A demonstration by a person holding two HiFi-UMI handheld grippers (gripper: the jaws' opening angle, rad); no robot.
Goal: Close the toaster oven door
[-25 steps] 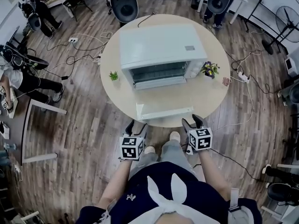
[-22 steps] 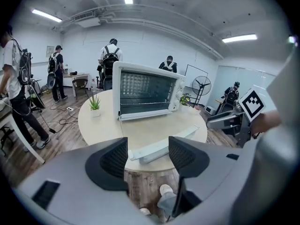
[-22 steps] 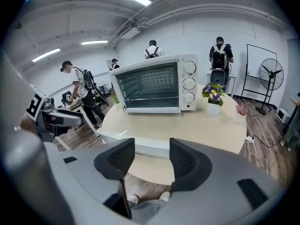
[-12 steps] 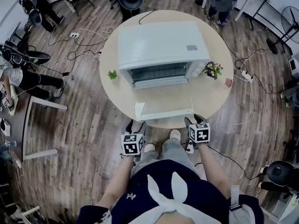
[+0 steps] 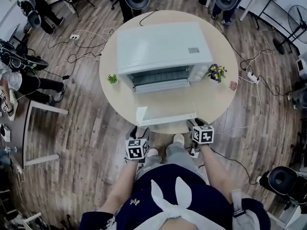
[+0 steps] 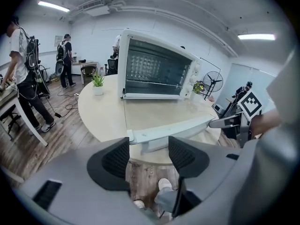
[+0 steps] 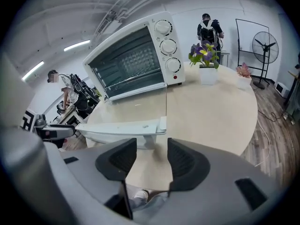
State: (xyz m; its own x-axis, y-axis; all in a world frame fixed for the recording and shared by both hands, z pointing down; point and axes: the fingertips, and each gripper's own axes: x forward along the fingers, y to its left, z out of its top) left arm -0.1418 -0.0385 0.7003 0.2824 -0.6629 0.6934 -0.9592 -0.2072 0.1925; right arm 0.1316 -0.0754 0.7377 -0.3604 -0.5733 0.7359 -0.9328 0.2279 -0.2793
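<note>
A white toaster oven stands on a round table. Its glass door lies open and flat toward me, with the handle bar along the near edge. My left gripper is just below the handle's left end, jaws open and empty. My right gripper sits at the handle's right end; its jaws are closing with nothing between them. In the left gripper view the handle lies just past the left gripper. In the right gripper view the handle lies just ahead of the right gripper.
A small green plant stands left of the oven, a purple flower pot and a small pink plant to its right. Cables and a power strip lie on the wooden floor. Office chairs, people and a fan ring the table.
Both grippers have moved forward to the table's near edge, up to the ends of the door's handle. The right one's jaws have narrowed slightly.
</note>
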